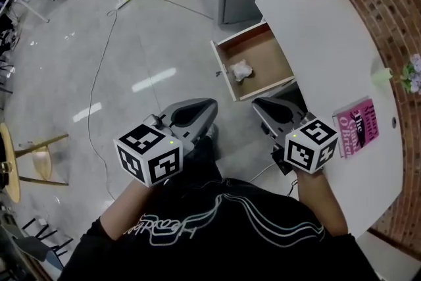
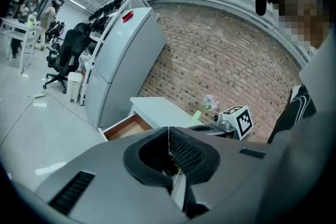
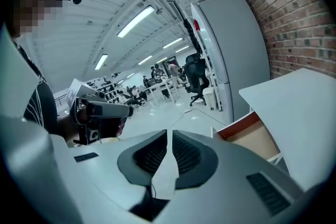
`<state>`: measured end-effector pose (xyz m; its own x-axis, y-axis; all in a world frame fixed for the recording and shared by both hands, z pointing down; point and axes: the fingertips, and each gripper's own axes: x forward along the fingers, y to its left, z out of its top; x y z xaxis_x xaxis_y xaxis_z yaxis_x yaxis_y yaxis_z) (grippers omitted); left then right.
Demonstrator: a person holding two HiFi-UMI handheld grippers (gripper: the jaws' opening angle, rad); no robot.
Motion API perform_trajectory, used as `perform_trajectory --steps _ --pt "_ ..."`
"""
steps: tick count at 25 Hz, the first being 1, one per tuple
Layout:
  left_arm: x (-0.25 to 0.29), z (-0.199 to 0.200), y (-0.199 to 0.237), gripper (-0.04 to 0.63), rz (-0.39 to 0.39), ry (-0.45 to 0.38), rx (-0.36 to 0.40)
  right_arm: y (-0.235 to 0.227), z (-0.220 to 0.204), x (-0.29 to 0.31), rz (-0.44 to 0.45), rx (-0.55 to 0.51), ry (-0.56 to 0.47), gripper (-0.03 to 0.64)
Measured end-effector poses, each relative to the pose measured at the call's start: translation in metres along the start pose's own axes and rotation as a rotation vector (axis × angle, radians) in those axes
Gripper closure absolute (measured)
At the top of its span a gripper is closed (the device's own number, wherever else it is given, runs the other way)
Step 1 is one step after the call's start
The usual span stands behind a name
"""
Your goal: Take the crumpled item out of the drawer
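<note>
Head view: the crumpled item (image 1: 241, 70) lies in the open drawer (image 1: 270, 56); I judge it light and squashy, best pinched gently across its middle. Left gripper view: my left gripper (image 2: 169, 132) is closed, empty. Right gripper view: my right gripper (image 3: 169, 136) is closed and empty too.

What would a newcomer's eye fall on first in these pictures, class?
The open wooden drawer under the white desk, with a crumpled white item inside. Next, the left gripper and right gripper, both shut, short of the drawer; a pink book lies on the desk.
</note>
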<state>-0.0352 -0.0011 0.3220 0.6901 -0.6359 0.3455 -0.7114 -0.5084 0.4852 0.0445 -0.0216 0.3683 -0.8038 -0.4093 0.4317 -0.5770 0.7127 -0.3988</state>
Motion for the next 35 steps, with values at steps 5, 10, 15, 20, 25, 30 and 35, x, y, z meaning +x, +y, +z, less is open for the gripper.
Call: perform_trajectory --steps 5,10,15,20,25,30,35 --pt "0.047 0.019 0.071 0.572 -0.033 0.067 -0.029 -0.059 0.010 0.057 -0.071 0.043 0.058 0.561" --pt "0.090 0.022 0.132 0.572 -0.059 0.133 -0.056 -0.117 0.006 0.111 -0.127 0.063 0.118 0.560" --pt "0.129 0.011 0.179 0.572 -0.074 0.203 -0.084 -0.171 -0.015 0.155 -0.192 0.071 0.218 0.465" --pt "0.161 -0.006 0.222 0.572 -0.077 0.257 -0.125 -0.223 -0.039 0.195 -0.253 0.061 0.313 0.423" --pt "0.187 -0.021 0.253 0.572 -0.080 0.293 -0.154 -0.267 -0.070 0.230 -0.280 0.023 0.440 0.402" --pt "0.205 -0.033 0.283 0.572 -0.073 0.314 -0.179 -0.309 -0.105 0.260 -0.294 0.016 0.570 0.391" --pt "0.220 -0.046 0.302 0.572 -0.064 0.329 -0.215 -0.345 -0.144 0.278 -0.315 0.064 0.677 0.390"
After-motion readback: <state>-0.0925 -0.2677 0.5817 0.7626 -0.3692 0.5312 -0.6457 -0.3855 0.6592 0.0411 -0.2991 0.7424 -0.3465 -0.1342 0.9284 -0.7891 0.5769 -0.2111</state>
